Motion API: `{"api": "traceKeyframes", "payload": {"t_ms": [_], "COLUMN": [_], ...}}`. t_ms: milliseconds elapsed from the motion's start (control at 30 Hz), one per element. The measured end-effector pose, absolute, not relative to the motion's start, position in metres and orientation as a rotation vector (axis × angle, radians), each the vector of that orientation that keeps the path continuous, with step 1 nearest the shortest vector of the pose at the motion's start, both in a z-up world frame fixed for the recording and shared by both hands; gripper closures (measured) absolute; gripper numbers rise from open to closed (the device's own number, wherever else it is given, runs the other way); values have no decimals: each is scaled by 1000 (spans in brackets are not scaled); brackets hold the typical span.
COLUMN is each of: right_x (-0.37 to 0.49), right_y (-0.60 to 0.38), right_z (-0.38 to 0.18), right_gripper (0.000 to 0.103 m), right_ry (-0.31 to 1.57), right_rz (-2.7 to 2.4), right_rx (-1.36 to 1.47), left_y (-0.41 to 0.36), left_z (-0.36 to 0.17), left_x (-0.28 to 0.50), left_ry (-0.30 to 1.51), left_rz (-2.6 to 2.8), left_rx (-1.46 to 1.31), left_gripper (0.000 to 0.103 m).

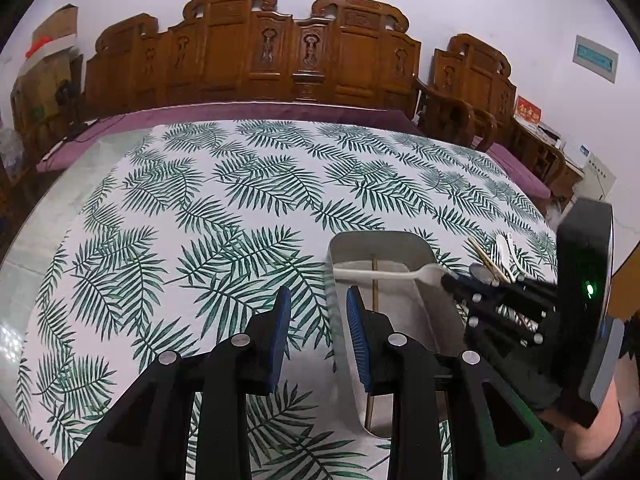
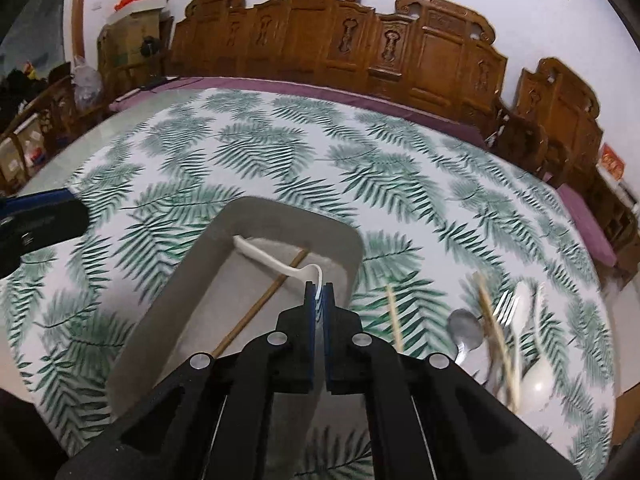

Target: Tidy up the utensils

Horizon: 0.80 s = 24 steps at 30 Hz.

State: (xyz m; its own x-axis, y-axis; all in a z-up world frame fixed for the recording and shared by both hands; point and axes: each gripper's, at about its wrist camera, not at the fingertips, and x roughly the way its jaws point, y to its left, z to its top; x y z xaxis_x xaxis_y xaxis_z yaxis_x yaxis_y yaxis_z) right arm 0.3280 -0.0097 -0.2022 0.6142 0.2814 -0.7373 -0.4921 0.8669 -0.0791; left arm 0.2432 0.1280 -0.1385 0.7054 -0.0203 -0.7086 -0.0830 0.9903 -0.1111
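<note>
A grey oblong tray (image 1: 430, 300) (image 2: 168, 300) lies on the leaf-print tablecloth with one wooden chopstick (image 2: 260, 304) (image 1: 375, 284) inside. My right gripper (image 2: 319, 292) (image 1: 448, 280) is shut on the bowl of a white plastic spoon (image 2: 272, 262) (image 1: 384, 274) and holds it over the tray, handle pointing left. My left gripper (image 1: 318, 308) is open and empty, straddling the tray's left wall. To the right of the tray lie loose utensils: a metal spoon (image 2: 464, 330), chopsticks (image 2: 394, 316), a fork (image 2: 504, 308) and white spoons (image 2: 536, 384).
Carved wooden chairs (image 1: 256, 52) with purple cushions (image 1: 240, 114) line the far edge of the table. Cardboard boxes (image 2: 132, 20) stand at the back left. The tablecloth (image 1: 200, 208) left of and beyond the tray bears nothing.
</note>
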Motion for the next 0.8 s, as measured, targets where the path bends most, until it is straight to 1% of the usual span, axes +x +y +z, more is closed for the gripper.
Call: {"api": "traceKeyframes", "payload": {"t_ms": [100,300,333,367,400,433,500,567,667,733,800], "right_x": [320,305,303,301,298,296,294,296,306,317,326], "right_y": [-10,-8,-7,-7,-10,-13,-22,-39,-72,-93,-112], "right_z": [-205,-212,-212,-210,-208,-205,-198,-190,-181,-180,-181], "right_gripper": [92,87,78,71,59,54,54,54,54,54,54], "right_ry": [826,885,888,885,876,867,850,833,809,801,804], "right_rz": [526,658,673,683,693,697,710,701,656,619,583], "right_rx": [-238,-182,-178,-174,-167,-163,-151,-138,-130,-141,-152], "left_y": [127,126,125,124,123,122,119,116,106,99,90], "left_z": [-138,-139,-139,-139,-139,-139,-140,-140,-140,-139,-139], "left_x": [243,243,243,244,244,244,244,244,245,246,247], "left_ry": [788,788,788,788,789,789,790,789,785,783,784], "left_rz": [34,32,31,29,28,26,18,7,-19,-37,-57], "left_rx": [-137,-136,-135,-132,-131,-131,-130,-131,-127,-119,-113], "left_gripper": [76,76,76,76,76,76,76,74,68,61,58]}}
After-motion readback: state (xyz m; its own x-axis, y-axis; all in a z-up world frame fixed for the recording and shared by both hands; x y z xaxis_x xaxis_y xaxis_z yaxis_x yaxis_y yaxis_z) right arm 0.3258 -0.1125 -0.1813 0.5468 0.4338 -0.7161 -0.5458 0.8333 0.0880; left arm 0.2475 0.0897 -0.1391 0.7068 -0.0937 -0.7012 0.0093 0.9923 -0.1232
